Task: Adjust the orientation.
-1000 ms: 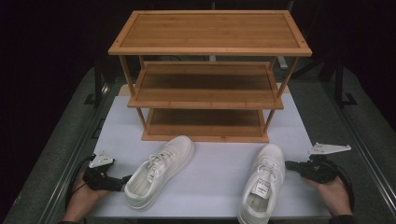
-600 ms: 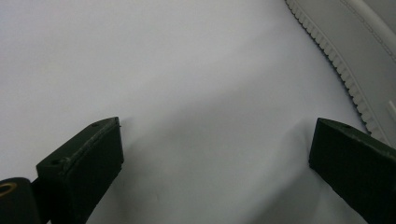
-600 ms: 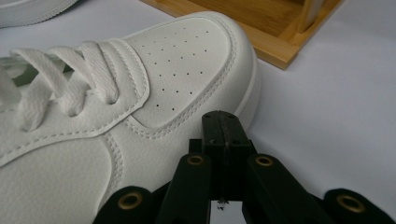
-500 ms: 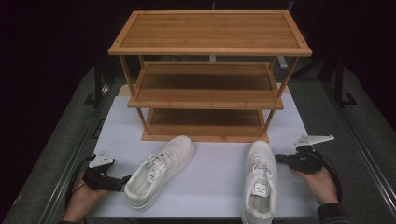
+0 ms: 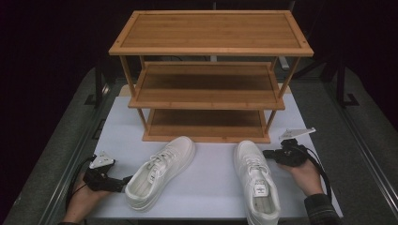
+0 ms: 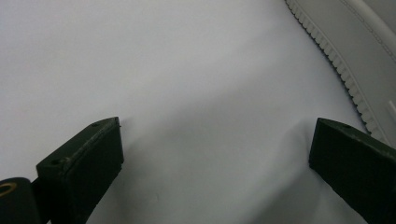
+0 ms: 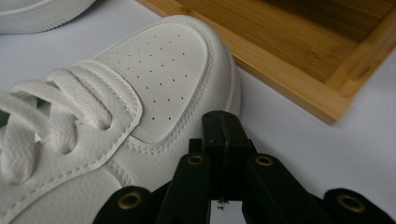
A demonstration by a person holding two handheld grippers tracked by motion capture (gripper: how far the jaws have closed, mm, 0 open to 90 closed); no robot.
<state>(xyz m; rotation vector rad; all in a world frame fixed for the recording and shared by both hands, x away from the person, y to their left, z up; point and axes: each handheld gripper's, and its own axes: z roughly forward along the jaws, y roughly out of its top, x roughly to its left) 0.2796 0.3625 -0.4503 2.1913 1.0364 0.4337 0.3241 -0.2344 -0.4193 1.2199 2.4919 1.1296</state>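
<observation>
White shoes [image 5: 256,180]; honey-brown wooden rack [image 5: 211,75]; white mat [image 5: 211,178].

A white table [image 5: 211,187] stands on grey floor [image 5: 70,140]. A three-tier wooden rack [image 5: 211,33] sits at its far side. Dark room beyond.

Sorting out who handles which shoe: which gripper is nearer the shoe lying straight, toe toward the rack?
Right. The right gripper sits against that shoe; the left gripper is beside the angled shoe.

The left gripper [image 5: 126,180] is held low in the left hand [image 5: 84,197] with jaws spread wide, while the right gripper [image 5: 265,153] is held level in the right hand [image 5: 305,173], jaws pressed together.
</observation>
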